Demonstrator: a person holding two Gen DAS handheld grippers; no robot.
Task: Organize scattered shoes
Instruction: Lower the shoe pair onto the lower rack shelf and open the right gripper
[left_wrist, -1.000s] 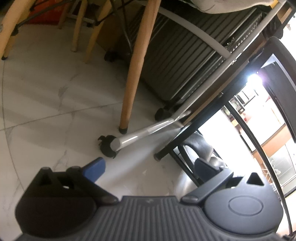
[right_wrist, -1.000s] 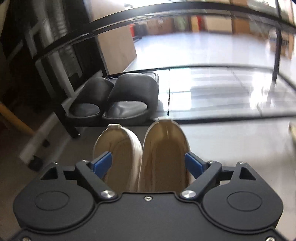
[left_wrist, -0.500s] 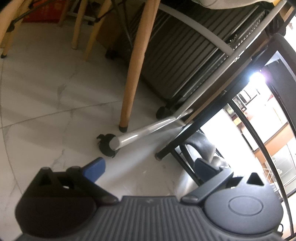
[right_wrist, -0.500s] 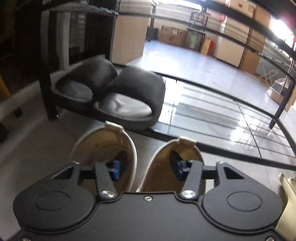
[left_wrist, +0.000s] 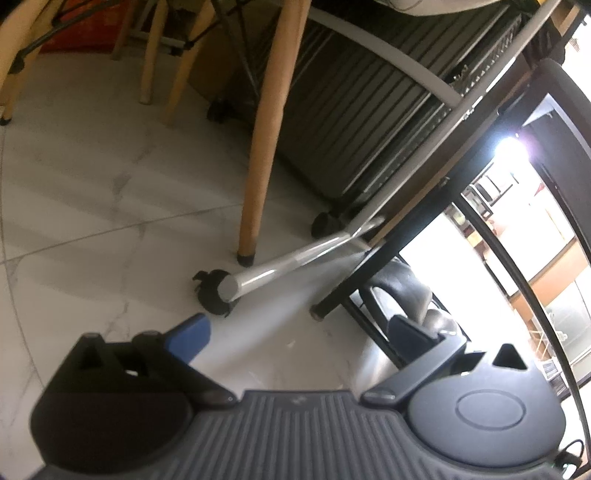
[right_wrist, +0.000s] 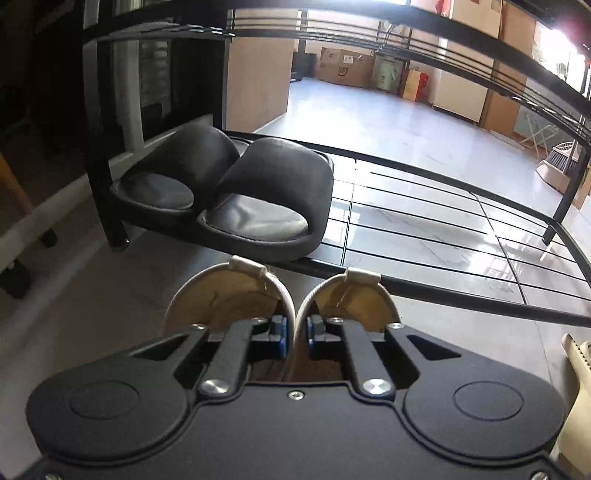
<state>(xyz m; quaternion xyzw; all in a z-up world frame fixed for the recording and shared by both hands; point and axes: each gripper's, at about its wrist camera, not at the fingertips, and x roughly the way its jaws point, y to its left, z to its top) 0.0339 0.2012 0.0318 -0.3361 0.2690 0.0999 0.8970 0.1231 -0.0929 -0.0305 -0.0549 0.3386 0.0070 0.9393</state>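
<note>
Two black slippers (right_wrist: 236, 195) on rack shelf (right_wrist: 443, 221), right claw (right_wrist: 295, 334) pinching cream shoes (right_wrist: 291, 299)

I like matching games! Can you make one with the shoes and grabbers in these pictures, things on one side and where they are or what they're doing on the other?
1. black slippers
2. cream shoes
3. left gripper
4. right gripper

a. open over bare floor
b. on the rack's bottom shelf
c. pinching two inner edges together
d. on the floor before the rack

Pairs: 1-b, 2-d, 3-a, 4-c
</note>
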